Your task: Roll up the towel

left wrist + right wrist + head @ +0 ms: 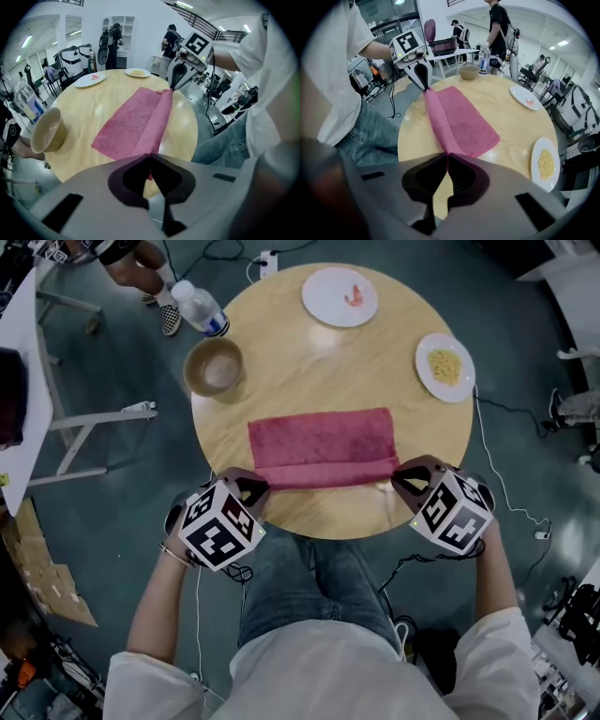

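Observation:
A pink towel (323, 442) lies across the round wooden table (281, 343), its near edge lifted into a narrow raised fold (323, 474). My left gripper (255, 489) is shut on the fold's left corner, and my right gripper (405, 480) is shut on its right corner. In the left gripper view the towel (136, 122) runs from my jaws to the right gripper (174, 84) at the far end. The right gripper view shows the towel (459, 119) stretched the same way to the left gripper (423, 82).
A tan bowl (214, 367) and a water bottle (199, 307) stand at the table's far left. A white plate with a pink morsel (339, 296) sits at the back, a plate of yellow food (444, 367) at the right. People stand in the room behind.

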### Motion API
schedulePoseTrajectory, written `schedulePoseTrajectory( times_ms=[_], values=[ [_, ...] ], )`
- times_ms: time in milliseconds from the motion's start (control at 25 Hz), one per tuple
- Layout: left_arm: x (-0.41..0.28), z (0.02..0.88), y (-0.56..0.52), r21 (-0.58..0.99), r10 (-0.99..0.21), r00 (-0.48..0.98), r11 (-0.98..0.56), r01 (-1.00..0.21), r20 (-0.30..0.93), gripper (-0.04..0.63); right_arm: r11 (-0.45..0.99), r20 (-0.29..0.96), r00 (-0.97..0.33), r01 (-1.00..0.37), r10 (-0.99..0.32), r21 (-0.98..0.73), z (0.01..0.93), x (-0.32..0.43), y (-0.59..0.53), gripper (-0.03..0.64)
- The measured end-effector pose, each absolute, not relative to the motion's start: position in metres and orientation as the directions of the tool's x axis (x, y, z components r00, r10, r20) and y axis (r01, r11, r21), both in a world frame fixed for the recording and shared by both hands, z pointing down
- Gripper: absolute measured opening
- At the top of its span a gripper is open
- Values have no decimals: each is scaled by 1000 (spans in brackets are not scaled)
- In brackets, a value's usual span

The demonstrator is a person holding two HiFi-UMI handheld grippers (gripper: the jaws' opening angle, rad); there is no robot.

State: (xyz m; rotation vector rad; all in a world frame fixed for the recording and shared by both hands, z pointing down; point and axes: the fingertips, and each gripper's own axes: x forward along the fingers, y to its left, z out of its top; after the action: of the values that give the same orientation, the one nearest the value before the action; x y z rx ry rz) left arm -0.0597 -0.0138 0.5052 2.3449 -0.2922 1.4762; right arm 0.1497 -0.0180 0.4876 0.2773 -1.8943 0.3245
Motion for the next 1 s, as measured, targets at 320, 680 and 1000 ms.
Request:
schedulePoseTrajectory(
  times_ms=[320, 680, 1000],
  values=[
    [-61, 505, -46, 199, 12, 437, -901, -384, 899, 15, 924, 936, -351, -366, -26, -112, 488, 148, -47, 14],
    [-64, 521, -71, 193, 0, 411, -883, -427, 912, 15, 922, 952, -306, -375, -23, -98, 499, 146, -73, 15],
    [-64, 530, -79, 164, -8, 387, -897, -411, 922, 15, 927, 956, -290, -367, -36, -77, 511, 146, -82, 17]
  ],
)
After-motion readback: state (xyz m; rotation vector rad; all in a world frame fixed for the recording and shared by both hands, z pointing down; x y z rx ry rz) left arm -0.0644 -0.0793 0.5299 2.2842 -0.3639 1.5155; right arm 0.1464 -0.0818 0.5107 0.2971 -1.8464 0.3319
